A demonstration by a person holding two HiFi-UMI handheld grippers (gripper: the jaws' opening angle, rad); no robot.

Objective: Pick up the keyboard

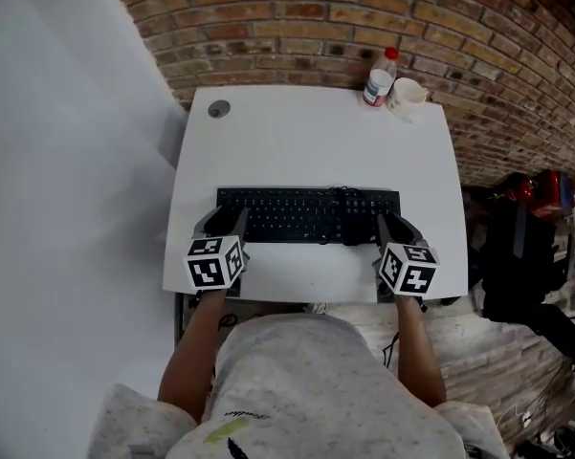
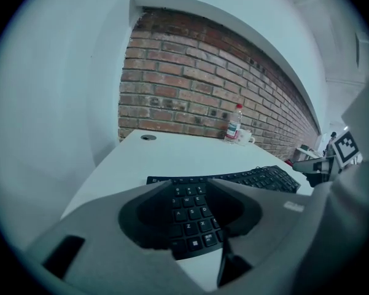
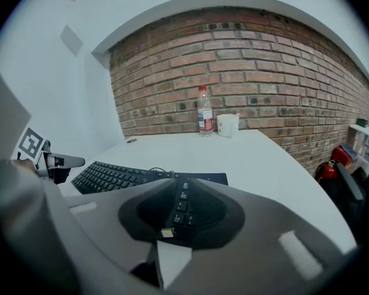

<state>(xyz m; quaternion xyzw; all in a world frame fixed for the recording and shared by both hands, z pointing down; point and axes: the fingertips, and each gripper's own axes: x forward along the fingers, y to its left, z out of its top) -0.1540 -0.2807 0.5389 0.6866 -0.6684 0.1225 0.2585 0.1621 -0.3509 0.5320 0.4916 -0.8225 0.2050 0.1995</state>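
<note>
Both open right now: my left claw [image 1: 225, 220] straddles the left end of the keyboard [image 1: 306, 215], my right claw [image 1: 397, 226] the right end. Neither is pinching it yet. I'd close both together and lift level so it doesn't sag. It's flat on the table [image 1: 306, 127], long axis side to side, bottom row toward me.

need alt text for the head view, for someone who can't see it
Seen from above, a person holds the left gripper and right gripper at the two ends of a black keyboard lying flat on a white desk. A bottle and a white cup stand at the desk's far edge by a brick wall.
</note>
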